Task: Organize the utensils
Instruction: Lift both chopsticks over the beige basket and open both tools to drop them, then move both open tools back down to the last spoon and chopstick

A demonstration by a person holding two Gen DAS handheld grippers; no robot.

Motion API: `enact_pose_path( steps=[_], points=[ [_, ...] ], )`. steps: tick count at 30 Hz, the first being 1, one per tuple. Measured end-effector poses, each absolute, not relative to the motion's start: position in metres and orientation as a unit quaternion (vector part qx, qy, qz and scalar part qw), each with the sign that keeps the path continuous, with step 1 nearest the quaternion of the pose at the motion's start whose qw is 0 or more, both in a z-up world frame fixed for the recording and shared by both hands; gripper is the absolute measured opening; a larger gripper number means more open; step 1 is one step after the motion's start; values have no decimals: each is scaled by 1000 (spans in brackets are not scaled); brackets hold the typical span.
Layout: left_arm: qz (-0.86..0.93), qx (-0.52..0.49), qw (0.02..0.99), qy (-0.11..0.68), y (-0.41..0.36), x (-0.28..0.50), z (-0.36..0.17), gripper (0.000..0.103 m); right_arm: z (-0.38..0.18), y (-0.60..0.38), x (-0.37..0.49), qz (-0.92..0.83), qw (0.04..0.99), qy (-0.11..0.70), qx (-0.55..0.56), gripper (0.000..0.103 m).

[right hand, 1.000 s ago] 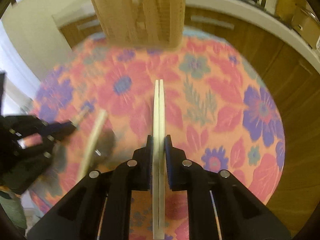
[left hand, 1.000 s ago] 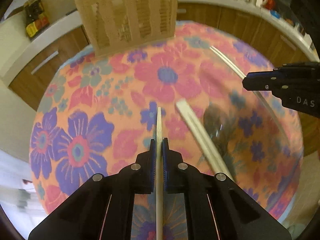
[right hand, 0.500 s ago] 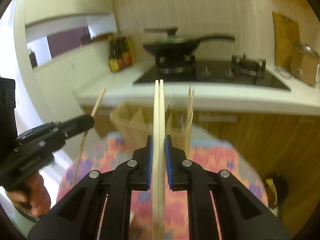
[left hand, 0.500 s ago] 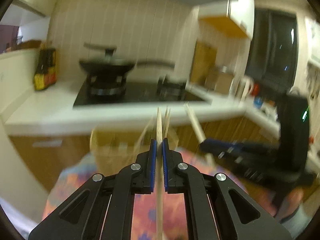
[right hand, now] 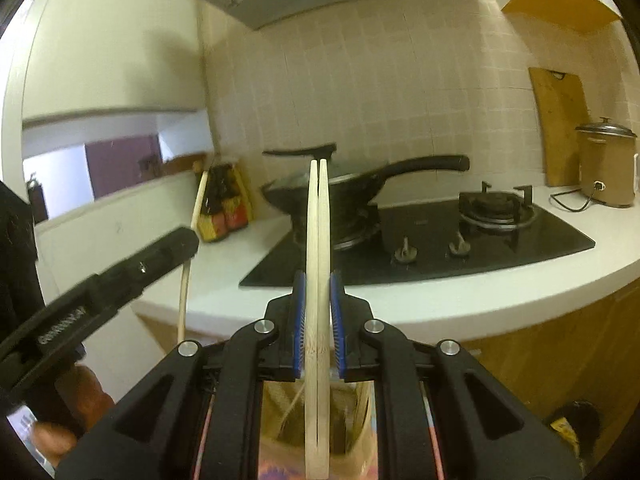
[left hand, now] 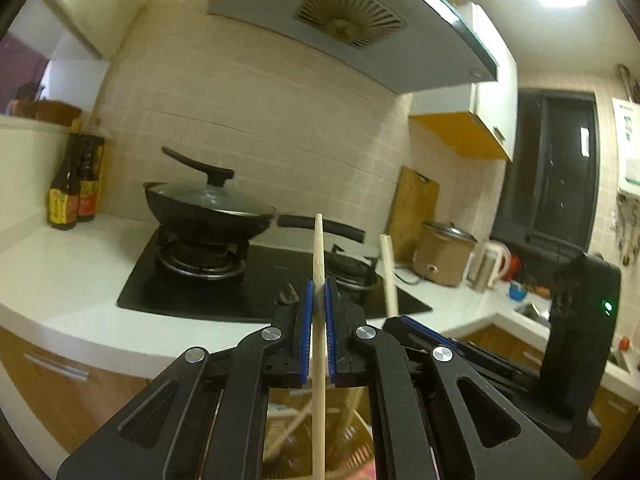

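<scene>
My left gripper point(left hand: 318, 292) is shut on a single light wooden chopstick point(left hand: 319, 264), held upright; it also shows in the right wrist view point(right hand: 191, 248), with the left gripper point(right hand: 176, 246) at the left. My right gripper point(right hand: 318, 284) is shut on a pair of pale chopsticks point(right hand: 318, 216), held upright side by side; they also show in the left wrist view point(left hand: 389, 276). Below both grippers a wicker utensil basket point(right hand: 280, 420) with several sticks in it shows between the fingers, also in the left wrist view point(left hand: 288, 428).
A kitchen counter point(left hand: 60, 264) stands ahead with a black hob point(left hand: 208, 284), a lidded wok point(left hand: 208, 208), sauce bottles point(left hand: 74, 184), a rice cooker point(left hand: 444, 256), a kettle point(left hand: 490, 264) and a cutting board point(right hand: 560, 128) against the tiled wall.
Both grippers have tilted up from looking down at the flowered table to looking level at the stove. Each has kept hold of its chopsticks, now upright over the basket.
</scene>
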State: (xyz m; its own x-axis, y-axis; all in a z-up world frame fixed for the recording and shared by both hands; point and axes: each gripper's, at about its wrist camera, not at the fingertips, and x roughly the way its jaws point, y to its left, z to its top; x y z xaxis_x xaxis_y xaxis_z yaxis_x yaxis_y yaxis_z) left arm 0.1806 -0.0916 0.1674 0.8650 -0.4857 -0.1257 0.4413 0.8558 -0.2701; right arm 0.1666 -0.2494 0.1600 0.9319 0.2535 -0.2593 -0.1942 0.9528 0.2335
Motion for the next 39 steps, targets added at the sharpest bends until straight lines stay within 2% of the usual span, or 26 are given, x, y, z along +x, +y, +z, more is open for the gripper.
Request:
enact_pose_path(
  steps=[5,15,16,18,21,23,25,27,36,39],
  points=[
    [-223,-129,963,82,-86,197,152,4,148,-243,181,91,985,107,97,10],
    [-209,-125,968,64,-82,201,134,5,123,-237,180,83,989,92,86,10],
    [-211,-124,967,68,-80,200,132,11,123,-235,177,84,989,92,80,10],
    [-214,-123,966,78,-78,196,131,13,122,-233,171,90,988,99,73,12],
    [-219,-131,963,91,-71,187,128,18,123,-238,156,101,986,108,79,22],
    [-221,-136,961,99,-64,177,127,25,124,-240,142,106,985,116,76,22],
    [-223,-137,960,102,-61,167,127,40,126,-244,124,108,984,118,76,22],
    [-227,-137,958,106,-56,152,130,47,129,-246,108,111,984,121,74,22],
    [-242,-126,956,109,-43,73,152,66,141,-248,34,122,980,146,60,26],
    [-241,-115,956,119,-41,47,156,68,139,-247,10,127,975,172,62,34]
  ],
)
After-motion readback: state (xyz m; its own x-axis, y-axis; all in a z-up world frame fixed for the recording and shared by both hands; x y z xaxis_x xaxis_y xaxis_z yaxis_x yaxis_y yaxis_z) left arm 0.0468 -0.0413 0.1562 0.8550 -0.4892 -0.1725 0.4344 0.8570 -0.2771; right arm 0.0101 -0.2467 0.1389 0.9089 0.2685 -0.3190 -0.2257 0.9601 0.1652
